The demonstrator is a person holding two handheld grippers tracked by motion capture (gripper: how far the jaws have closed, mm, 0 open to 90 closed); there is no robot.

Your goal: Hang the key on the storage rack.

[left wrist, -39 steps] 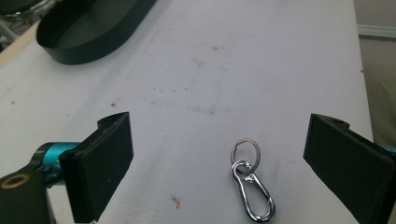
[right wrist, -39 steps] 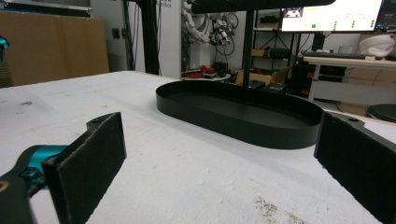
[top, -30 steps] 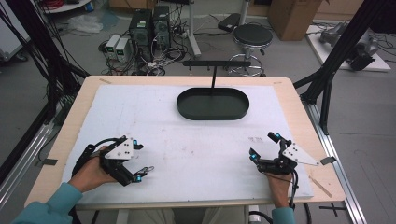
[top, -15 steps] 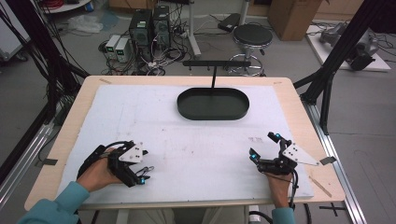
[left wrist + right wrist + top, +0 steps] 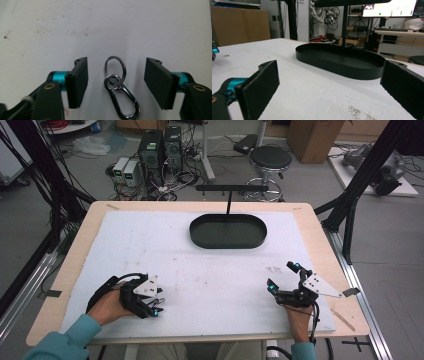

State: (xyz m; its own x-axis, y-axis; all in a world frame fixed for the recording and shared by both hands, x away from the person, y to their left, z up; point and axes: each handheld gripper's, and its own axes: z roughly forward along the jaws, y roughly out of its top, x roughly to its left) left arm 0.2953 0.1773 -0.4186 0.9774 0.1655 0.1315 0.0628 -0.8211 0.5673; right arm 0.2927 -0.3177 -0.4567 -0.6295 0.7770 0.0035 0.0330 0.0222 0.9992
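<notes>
Left gripper [image 5: 115,82]: jaws closing around keyring clip [image 5: 120,92], not yet touching.
Right gripper [image 5: 329,87]: open, empty.
Tray [image 5: 228,242]: likely destination, apparently empty.

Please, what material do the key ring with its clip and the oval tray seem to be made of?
The ring and clip look like polished metal: silvery, with bright mirror-like glints. The tray looks like thin sheet metal with a matte black coat, its wall even and dull; hard plastic cannot be excluded. The white sheet below seems foam or board, slightly rough and stained.
</notes>
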